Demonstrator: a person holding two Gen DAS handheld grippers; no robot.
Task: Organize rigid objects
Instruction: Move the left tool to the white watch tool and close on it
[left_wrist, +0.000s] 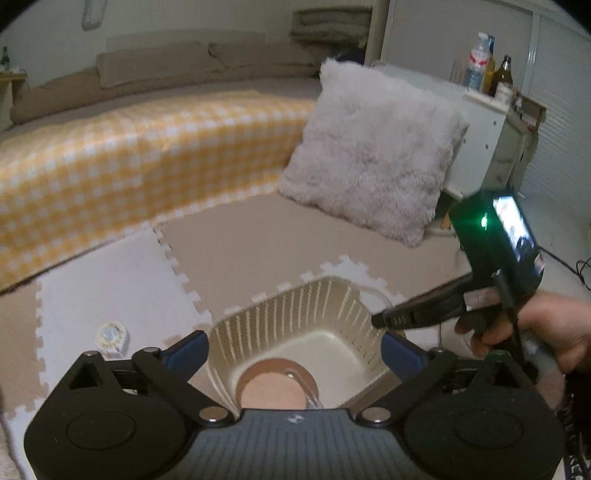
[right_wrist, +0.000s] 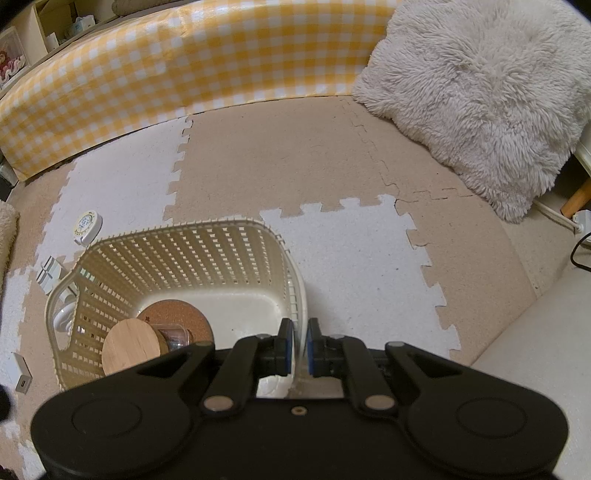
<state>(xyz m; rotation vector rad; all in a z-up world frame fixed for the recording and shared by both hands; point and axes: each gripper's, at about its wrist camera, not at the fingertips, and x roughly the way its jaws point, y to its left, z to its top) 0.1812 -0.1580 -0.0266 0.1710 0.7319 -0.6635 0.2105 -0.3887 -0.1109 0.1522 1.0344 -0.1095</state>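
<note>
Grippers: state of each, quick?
Left gripper: jaws wide open, empty, above the cream slatted plastic basket.
Right gripper: jaws shut on the basket's rim.

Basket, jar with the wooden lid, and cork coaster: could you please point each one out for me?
Basket (right_wrist: 207, 243): right wrist view, slatted far wall.
Jar (right_wrist: 129, 347): right wrist view, wooden lid.
Cork coaster (right_wrist: 184, 314): right wrist view, bare top.

Dim, warm indoor light, soft diffuse shadows, left wrist view noticeably motion-blurred and grainy, right wrist view sharper, green indicator lamp (left_wrist: 483, 222) flaring, strong fisheye bending at edges, dark vignetted corners in both views
</note>
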